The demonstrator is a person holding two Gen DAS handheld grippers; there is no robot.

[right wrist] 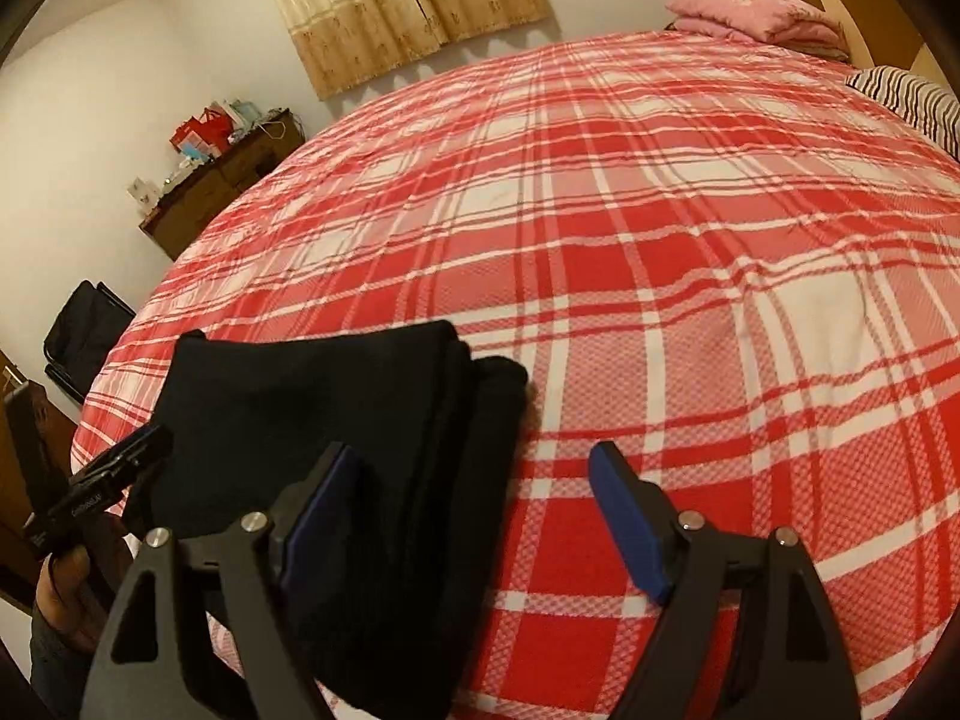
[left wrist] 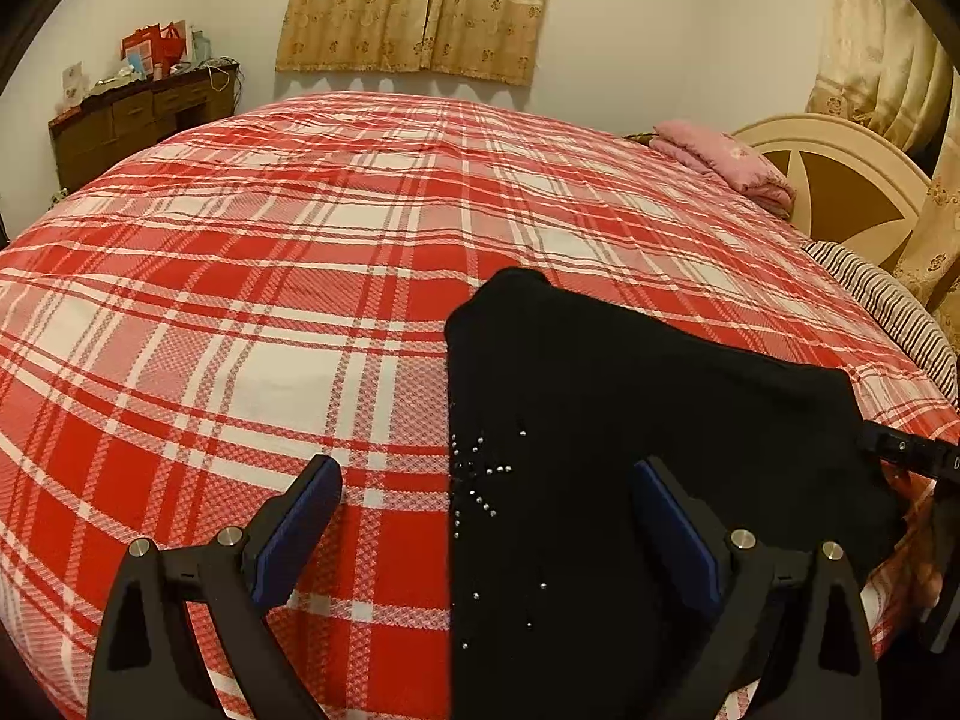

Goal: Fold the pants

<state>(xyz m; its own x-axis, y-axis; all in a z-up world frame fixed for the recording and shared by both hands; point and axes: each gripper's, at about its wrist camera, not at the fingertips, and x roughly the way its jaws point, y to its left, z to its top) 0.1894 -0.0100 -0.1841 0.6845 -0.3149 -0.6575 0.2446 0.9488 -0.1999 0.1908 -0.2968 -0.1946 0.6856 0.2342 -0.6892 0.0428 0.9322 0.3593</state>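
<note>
Black pants (left wrist: pixel 630 396) lie folded into a thick bundle on the red plaid bed (left wrist: pixel 300 240), with small silver studs near their left edge. My left gripper (left wrist: pixel 486 474) is open over that left edge, nothing pressed between its blue pads. In the right wrist view the same pants (right wrist: pixel 336 414) lie at lower left, their stacked layers showing at the right edge. My right gripper (right wrist: pixel 474 462) stands open over that edge, its left finger (right wrist: pixel 327 498) above the cloth and its right finger (right wrist: pixel 624 504) above the bedspread. Each gripper shows at the other view's edge.
Folded pink bedding (left wrist: pixel 726 162) and a striped pillow (left wrist: pixel 882 300) lie by the round headboard (left wrist: pixel 840 180). A cluttered wooden dresser (left wrist: pixel 138 120) stands against the far wall under curtains. A dark chair (right wrist: pixel 84 336) stands beside the bed. A person's hand (right wrist: pixel 66 588) holds the left gripper.
</note>
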